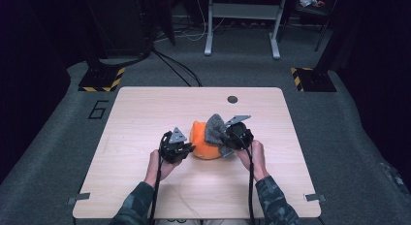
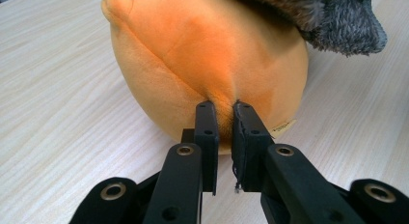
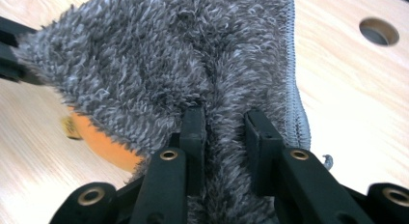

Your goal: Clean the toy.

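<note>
A round orange plush toy point(image 1: 203, 142) point(image 2: 202, 55) sits on the wooden table point(image 1: 145, 108), near its middle. My left gripper point(image 1: 186, 148) point(image 2: 223, 108) is at its left side, jaws shut on a pinch of the orange fabric. A fuzzy grey cloth point(image 1: 213, 127) point(image 3: 169, 64) lies draped over the toy's top and right side. My right gripper point(image 1: 227, 141) point(image 3: 224, 115) is shut on a fold of that grey cloth, which bunches between its jaws. A bit of the orange toy point(image 3: 103, 142) peeks out under the cloth.
A round cable hole point(image 1: 232, 99) point(image 3: 379, 31) is set in the table's far side. Beyond the table, a white desk frame point(image 1: 242, 21) and yellow-black striped bases point(image 1: 102, 79) stand on the grey floor.
</note>
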`<action>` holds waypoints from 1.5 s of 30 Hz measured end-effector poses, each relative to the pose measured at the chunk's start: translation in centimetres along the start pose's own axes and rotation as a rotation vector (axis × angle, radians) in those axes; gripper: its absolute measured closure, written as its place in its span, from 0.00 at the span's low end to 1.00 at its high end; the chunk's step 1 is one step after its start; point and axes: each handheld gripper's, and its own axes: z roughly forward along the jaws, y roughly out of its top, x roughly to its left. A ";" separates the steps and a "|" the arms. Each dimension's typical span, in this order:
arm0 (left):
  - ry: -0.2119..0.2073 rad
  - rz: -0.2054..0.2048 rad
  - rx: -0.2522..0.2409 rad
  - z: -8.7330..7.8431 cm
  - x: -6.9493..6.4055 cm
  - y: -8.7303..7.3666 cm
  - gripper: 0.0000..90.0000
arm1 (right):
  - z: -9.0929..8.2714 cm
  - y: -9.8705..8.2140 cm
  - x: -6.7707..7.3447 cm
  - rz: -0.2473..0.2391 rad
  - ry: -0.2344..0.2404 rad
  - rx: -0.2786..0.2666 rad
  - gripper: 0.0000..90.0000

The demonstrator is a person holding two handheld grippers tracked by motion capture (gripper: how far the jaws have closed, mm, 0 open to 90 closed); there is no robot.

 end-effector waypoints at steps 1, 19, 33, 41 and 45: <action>0.003 0.004 0.001 0.0 0.0 0.0 0.91 | 0.0 -0.2 -0.2 0.007 -0.001 0.004 0.80; 0.004 0.002 0.003 -0.1 0.1 0.0 0.91 | 2.4 -3.5 -3.3 0.115 -0.040 0.146 0.80; 0.010 0.007 0.000 0.0 0.1 -0.1 0.91 | -1.3 -0.1 -1.2 0.036 -0.050 -0.001 0.80; 0.013 0.001 -0.001 0.0 0.1 -0.2 0.91 | -0.6 1.8 1.4 -0.033 -0.015 -0.005 0.80; 0.003 -0.007 0.003 0.0 0.2 -0.3 0.91 | -0.1 1.5 1.3 -0.020 -0.006 0.003 0.80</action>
